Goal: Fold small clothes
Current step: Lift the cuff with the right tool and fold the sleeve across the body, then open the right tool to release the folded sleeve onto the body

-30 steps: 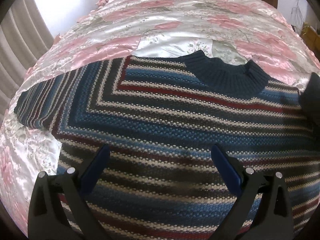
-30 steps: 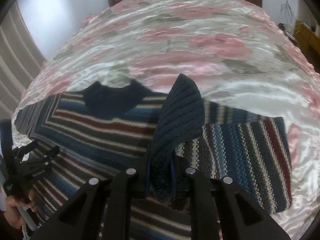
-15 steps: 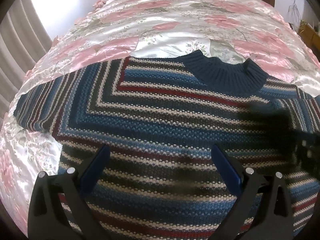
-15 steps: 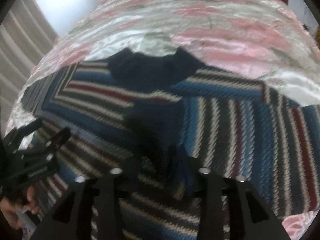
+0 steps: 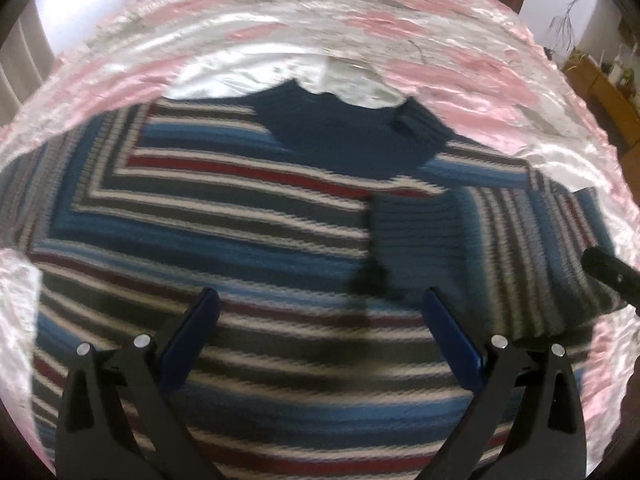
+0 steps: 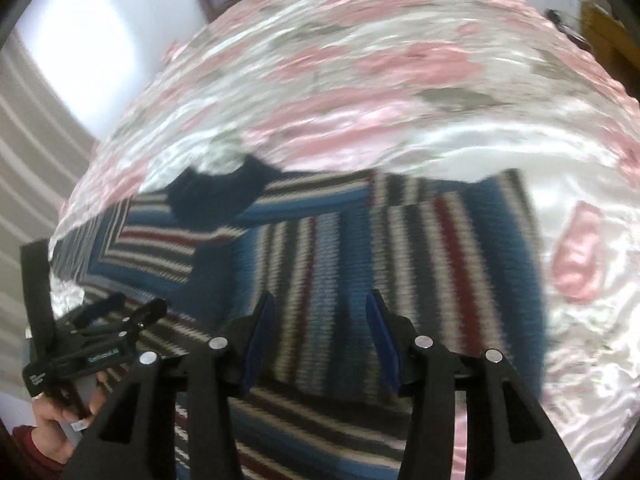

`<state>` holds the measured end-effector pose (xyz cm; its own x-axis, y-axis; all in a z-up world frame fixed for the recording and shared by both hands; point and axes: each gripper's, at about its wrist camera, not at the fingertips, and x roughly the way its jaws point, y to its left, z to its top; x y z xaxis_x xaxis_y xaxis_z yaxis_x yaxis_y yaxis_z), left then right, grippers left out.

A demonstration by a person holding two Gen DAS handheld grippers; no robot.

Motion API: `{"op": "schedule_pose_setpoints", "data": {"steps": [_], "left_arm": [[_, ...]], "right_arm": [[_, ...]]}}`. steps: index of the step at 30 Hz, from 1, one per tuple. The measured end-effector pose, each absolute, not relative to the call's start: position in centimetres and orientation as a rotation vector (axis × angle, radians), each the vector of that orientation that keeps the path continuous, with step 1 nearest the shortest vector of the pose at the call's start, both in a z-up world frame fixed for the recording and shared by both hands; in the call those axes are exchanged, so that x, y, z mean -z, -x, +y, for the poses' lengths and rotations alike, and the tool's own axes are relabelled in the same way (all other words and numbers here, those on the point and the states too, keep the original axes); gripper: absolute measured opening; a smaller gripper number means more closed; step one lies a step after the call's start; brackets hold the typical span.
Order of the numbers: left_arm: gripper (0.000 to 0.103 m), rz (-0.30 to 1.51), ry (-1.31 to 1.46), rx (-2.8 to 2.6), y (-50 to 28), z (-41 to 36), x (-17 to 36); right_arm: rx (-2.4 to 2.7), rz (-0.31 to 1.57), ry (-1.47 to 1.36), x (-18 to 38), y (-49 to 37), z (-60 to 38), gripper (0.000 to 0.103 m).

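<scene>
From my left wrist camera, the sweater (image 5: 224,216) fills the middle and lower frame, spread flat on the bedspread (image 5: 360,20), which shows pink and silver flowers across the top. Its dark blue collar (image 5: 340,136) sits just above centre. At centre right, one sleeve (image 5: 520,240) lies folded inward across the chest, its ribbed cuff (image 5: 416,232) resting on the body stripes. My left gripper (image 5: 318,308) hangs over the lower chest with its blue-padded fingers (image 5: 192,336) spread wide and nothing between them. At the right edge a dark tip of the other tool pokes in. The picture is smeared by motion, so fine knit detail is lost.

From my right wrist camera, the sweater (image 6: 160,248) runs from centre left to centre right, collar (image 6: 216,196) at upper left of the garment. The folded sleeve (image 6: 420,248) lies in mid-frame with its stripes running up and down, just ahead of my right gripper (image 6: 320,300). Those fingers (image 6: 384,344) stand moderately apart and grasp nothing. The bedspread (image 6: 360,60) covers the top and right side. At lower left I see the left gripper (image 6: 124,312), jaws open, gripped by a hand (image 6: 56,436) with a red sleeve beside it. A striped curtain (image 6: 36,168) fills the left edge.
</scene>
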<state>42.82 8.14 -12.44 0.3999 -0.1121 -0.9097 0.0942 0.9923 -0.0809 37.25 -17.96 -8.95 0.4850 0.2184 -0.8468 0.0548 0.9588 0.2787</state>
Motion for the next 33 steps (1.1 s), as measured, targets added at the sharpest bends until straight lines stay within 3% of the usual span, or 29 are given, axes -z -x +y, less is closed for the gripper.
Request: {"op": "schedule_pose_setpoints", "data": {"steps": [5, 7, 8, 9, 10, 11, 13, 15, 24, 26, 33], "left_arm": [[0.100, 1.236, 0.098, 0.151, -44.2, 5.8, 14.3], [0.094, 1.254, 0.120, 0.148, -44.5, 5.2, 15.0], [0.087, 1.252, 0.126, 0.144, -44.5, 4.7, 15.2], [0.065, 1.251, 0.115, 0.139, -44.5, 4.4, 15.3], [0.054, 1.251, 0.102, 0.139, -44.6, 4.0, 15.4], [0.047, 1.249, 0.102, 0.146, -44.6, 3.9, 15.3], [0.024, 1.232, 0.093, 0.147, -44.6, 3.6, 14.9], [0.013, 1.190, 0.090, 0.124, -44.6, 4.1, 14.2], [0.009, 1.013, 0.098, 0.045, -46.4, 10.4, 9.2], [0.003, 0.990, 0.073, 0.006, -47.1, 11.9, 8.8], [0.004, 0.991, -0.002, -0.062, -48.3, 16.0, 9.6]], "right_arm": [[-0.072, 1.035, -0.306, 8.3, -36.0, -21.2, 0.048], [-0.061, 1.028, -0.305, 8.2, -35.5, -22.1, 0.048], [-0.056, 1.024, -0.303, 8.2, -35.2, -22.5, 0.048], [-0.050, 1.019, -0.305, 8.2, -34.9, -22.9, 0.048], [-0.049, 1.016, -0.310, 8.2, -34.7, -23.2, 0.049], [-0.047, 1.012, -0.312, 8.2, -34.5, -23.4, 0.049], [-0.036, 1.005, -0.311, 8.2, -34.1, -23.8, 0.049], [-0.032, 1.001, -0.321, 8.3, -33.9, -24.1, 0.049], [-0.036, 1.008, -0.426, 9.0, -33.9, -25.4, 0.050], [-0.041, 1.025, -0.437, 9.5, -34.2, -25.3, 0.051], [-0.013, 1.101, -0.407, 12.0, -35.5, -23.6, 0.054]]}}
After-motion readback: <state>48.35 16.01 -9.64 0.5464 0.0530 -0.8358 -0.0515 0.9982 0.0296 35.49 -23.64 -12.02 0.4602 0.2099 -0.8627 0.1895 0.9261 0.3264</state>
